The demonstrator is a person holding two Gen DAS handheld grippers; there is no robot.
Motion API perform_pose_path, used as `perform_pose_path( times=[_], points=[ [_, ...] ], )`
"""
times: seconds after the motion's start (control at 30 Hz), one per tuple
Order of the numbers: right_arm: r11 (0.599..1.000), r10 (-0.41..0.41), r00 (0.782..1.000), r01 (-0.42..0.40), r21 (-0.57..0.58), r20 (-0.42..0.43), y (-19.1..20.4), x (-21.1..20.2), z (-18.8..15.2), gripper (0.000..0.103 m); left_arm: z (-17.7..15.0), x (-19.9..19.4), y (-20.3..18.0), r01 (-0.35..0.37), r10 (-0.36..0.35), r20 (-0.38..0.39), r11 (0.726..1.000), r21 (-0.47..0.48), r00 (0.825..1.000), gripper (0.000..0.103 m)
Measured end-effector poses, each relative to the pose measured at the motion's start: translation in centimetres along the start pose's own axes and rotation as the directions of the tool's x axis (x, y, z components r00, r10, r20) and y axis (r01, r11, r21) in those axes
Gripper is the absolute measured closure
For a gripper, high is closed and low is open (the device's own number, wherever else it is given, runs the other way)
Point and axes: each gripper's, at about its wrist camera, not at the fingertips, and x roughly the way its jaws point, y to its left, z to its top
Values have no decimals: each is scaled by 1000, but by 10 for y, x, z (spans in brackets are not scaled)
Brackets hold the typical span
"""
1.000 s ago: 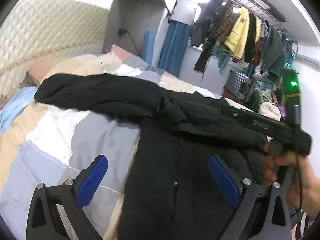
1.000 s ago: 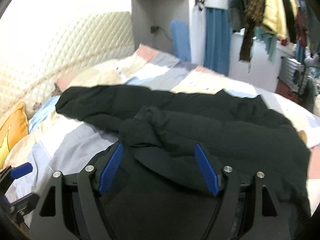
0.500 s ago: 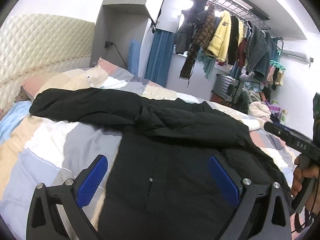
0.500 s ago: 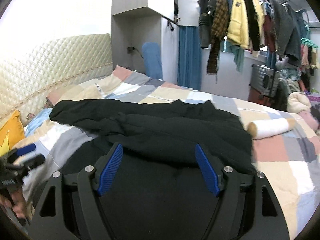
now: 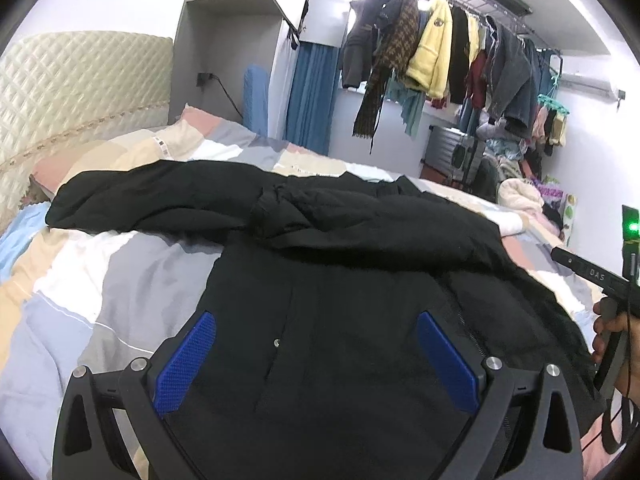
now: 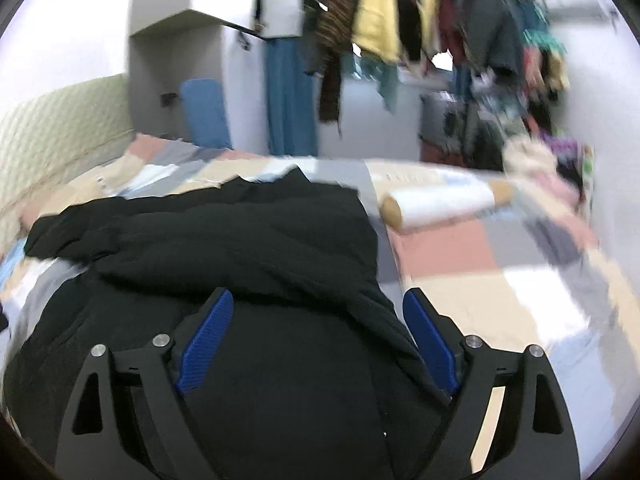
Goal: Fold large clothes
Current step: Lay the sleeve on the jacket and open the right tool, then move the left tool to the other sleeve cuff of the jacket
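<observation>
Currently a large black coat (image 5: 328, 288) lies spread on the bed (image 5: 100, 280), over its patchwork quilt, with one sleeve (image 5: 152, 200) stretched toward the headboard (image 5: 80, 88) and the other folded across the chest. Seen from the left wrist, the left gripper (image 5: 316, 354) hovers above the coat's front panel, its blue-padded fingers (image 5: 186, 362) spread wide and holding nothing; the snap button and zipper line of the coat show between them. At that view's right edge the person's right hand (image 5: 612, 332) holds the other tool. From the right wrist, blurred by motion, the right gripper (image 6: 318, 346) also stands open and empty above the coat (image 6: 240, 280), with the garment's right-hand edge running just inside its right finger (image 6: 430, 348). Past that edge a white roll (image 6: 444, 204) lies on the quilt (image 6: 500, 300), apart from the coat. Clothes hang on a rack (image 5: 440, 52) beyond the far side of the bed.
</observation>
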Motion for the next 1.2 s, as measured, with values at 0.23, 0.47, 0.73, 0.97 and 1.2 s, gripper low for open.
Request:
perform_pose_path(
  times=[0.23,0.47,0.73,0.97,1.2],
  points=[
    [995,-92,984,96,23,-152,-34,66,-20,16,-7,22,6,-4,3,-56,1000,-24,998,1],
    [995,-95,962,95,-13,-257,-31,116,-29,16,-9,47,11,-7,-1,-98,997,-80,995,1],
    [990,-125,974,134,39,-188,-39,133,-14,16,-11,51,-2,-16,14,-84,1000,-25,996,1],
    [963,-154,980,178,201,-127,-77,122,-9,16,-7,46,-4,-7,6,-56,1000,-17,998,1],
    [946,-126,977,170,277,-171,-94,123,-15,16,-5,45,-2,-26,25,-55,1000,-16,998,1]
  ],
)
